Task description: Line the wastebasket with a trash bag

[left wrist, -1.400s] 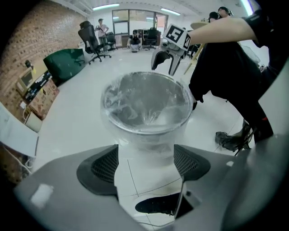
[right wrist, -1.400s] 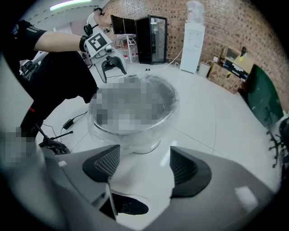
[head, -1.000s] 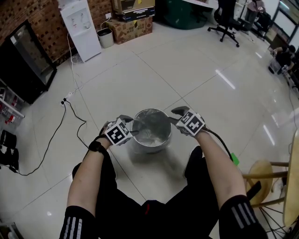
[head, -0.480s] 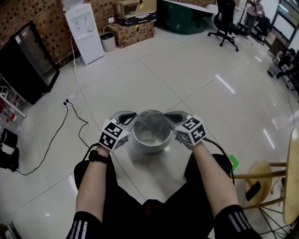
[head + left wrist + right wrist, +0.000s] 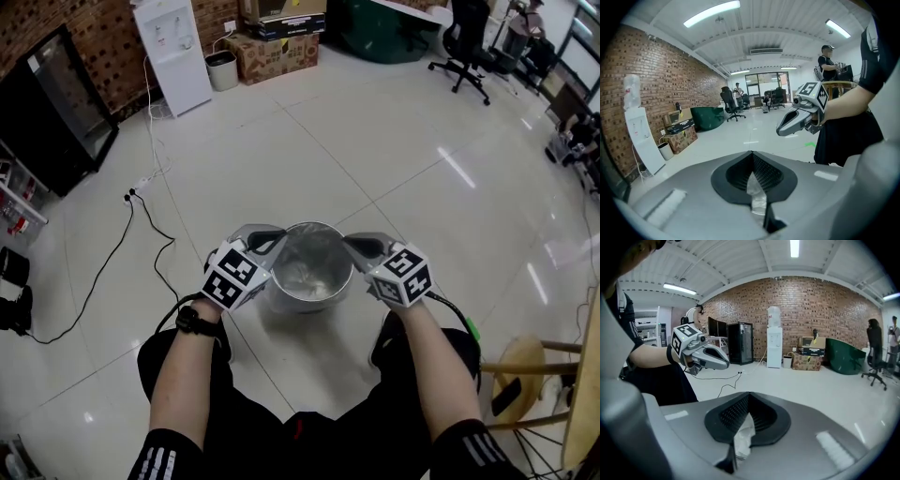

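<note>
At the centre of the head view, the wastebasket (image 5: pixel 309 298) stands on the floor (image 5: pixel 375 141) between the left tool (image 5: pixel 267 236) and right tool (image 5: pixel 356 246), each clamped on thin trash bag (image 5: pixel 757 194) film, which could tear or slip free if stretched unevenly.

White water dispenser (image 5: pixel 173 52) against brick wall (image 5: pixel 98 47), small bin (image 5: pixel 222 70) and cardboard boxes (image 5: pixel 281 54) alongside; black cable (image 5: pixel 155 228) across floor.

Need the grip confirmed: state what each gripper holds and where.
Left gripper and right gripper each pinch the clear trash bag by its open edge, on opposite sides of the wastebasket.
</note>
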`<state>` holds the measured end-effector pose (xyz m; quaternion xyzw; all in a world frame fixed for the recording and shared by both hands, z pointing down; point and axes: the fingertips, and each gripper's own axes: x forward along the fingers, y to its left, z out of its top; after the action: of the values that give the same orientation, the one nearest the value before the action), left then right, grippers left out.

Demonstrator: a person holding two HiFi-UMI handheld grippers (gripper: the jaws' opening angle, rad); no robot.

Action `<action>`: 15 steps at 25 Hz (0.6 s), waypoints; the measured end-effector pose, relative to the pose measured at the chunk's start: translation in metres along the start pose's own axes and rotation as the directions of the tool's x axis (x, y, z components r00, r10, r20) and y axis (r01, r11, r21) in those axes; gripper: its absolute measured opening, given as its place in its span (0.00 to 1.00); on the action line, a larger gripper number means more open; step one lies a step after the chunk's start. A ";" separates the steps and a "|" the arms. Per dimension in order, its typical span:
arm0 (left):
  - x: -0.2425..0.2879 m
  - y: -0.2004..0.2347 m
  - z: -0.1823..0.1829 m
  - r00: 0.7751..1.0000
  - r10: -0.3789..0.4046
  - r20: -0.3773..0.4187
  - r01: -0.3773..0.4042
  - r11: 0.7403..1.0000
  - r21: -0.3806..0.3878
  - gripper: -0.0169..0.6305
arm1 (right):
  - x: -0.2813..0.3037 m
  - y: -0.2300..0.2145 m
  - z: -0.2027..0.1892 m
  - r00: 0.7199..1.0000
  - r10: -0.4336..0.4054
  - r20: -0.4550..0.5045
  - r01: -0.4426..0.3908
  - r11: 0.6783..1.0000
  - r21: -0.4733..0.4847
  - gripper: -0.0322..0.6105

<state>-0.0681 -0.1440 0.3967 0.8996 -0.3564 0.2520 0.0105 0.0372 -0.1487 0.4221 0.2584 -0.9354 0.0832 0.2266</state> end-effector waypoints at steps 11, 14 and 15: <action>0.002 0.005 -0.003 0.999 0.003 -0.035 -0.004 1.000 -0.014 0.03 | 0.013 0.001 0.020 1.000 0.004 0.015 -0.004 1.000 -0.013 0.06; 0.001 0.004 -0.002 1.000 0.009 -0.018 -0.009 0.999 -0.032 0.03 | 0.013 0.005 0.019 1.000 0.010 0.011 -0.009 1.000 -0.023 0.06; -0.001 0.003 -0.001 1.000 0.006 -0.006 -0.007 0.999 -0.035 0.03 | 0.012 0.006 0.018 1.000 0.010 0.011 -0.010 1.000 -0.023 0.06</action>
<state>-0.0710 -0.1460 0.3966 0.8974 -0.3637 0.2485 0.0265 0.0180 -0.1539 0.4115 0.2514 -0.9389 0.0723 0.2237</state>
